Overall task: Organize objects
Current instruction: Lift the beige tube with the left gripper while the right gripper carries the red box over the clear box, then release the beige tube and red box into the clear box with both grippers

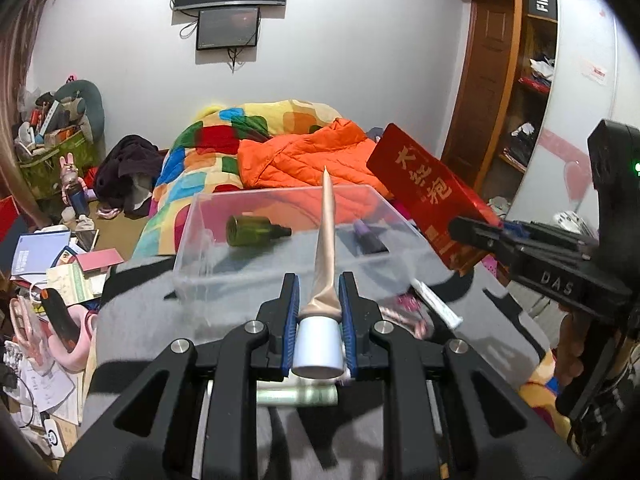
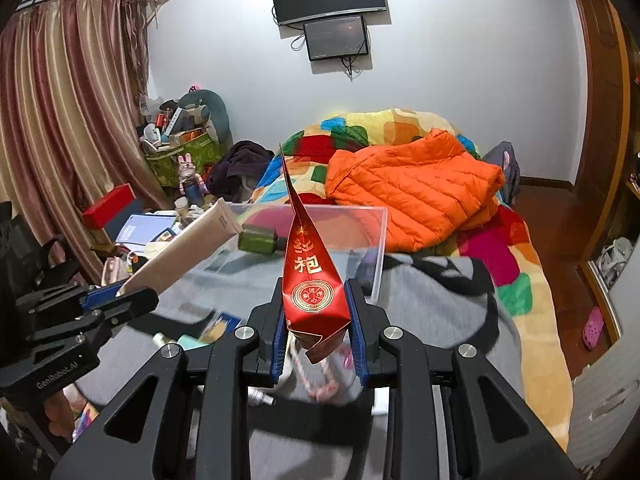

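Plastics, foil and fleece on a cluttered bed

The left tool, matt black plastic with ribbed blue pads and bright metal pivot pins, pinches a smooth beige plastic tube with a satin white cap. The right tool, of like make, grips a glossy red foil pouch printed in gold. At twelve o'clock sits a clear, slightly cloudy plastic bin holding a shiny green glass bottle, on a matt grey fleece blanket. Beyond lies a quilted orange jacket with a soft sheen.
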{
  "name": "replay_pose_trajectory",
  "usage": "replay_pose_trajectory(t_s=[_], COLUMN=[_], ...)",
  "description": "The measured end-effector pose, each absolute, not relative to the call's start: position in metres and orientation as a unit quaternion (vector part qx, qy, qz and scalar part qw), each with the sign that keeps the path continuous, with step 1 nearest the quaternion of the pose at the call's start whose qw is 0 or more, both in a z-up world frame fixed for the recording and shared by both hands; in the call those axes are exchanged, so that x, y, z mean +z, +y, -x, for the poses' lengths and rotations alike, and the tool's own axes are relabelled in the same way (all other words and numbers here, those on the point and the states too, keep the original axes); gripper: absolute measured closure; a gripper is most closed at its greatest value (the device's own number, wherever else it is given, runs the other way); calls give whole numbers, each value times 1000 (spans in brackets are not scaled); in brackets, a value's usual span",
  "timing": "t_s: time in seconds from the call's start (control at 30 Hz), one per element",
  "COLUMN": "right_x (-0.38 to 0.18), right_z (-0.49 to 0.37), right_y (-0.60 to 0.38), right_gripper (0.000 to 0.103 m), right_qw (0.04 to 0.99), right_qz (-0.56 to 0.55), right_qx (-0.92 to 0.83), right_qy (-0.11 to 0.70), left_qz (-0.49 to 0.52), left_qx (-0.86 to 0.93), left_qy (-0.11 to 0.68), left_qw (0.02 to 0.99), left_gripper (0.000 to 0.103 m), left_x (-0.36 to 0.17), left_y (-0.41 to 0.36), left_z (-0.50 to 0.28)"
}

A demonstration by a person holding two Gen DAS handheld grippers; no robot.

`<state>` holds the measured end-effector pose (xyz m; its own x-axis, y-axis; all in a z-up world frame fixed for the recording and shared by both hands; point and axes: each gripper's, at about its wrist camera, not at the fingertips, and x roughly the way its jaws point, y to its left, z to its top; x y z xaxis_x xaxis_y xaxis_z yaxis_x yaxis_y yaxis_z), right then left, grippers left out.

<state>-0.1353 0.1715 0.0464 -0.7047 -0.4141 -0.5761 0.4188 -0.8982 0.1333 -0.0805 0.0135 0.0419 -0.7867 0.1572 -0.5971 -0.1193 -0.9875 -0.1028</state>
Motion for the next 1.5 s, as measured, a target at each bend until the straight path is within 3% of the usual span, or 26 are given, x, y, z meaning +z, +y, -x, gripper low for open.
replay_pose_trajectory(t_s=[0.47,1.0,1.27,1.4,1.5], right_x=[21,-7,15,26,26], right_z=[212,236,217,202,190], right_y=[144,132,147,162,173], right_gripper=[79,77,71,57,52], right_qw=[218,244,253,255,247], right_qz=[-349,-403,-385,-373,-370], right_qx=[-911,-880,-886,-892,-895], right_qy=[37,59,44,31,31], left_qz=[392,423,381,380,386], left_qx=[913,898,919,920,919], left_qy=[-44,-57,-30,-25,-16], left_qw=[102,109,94,90,78], left_gripper=[83,82,48,35,22], left_x=[18,-1,24,26,19], left_y=[10,-3,-6,-9,-9], left_z=[185,204,165,145,128])
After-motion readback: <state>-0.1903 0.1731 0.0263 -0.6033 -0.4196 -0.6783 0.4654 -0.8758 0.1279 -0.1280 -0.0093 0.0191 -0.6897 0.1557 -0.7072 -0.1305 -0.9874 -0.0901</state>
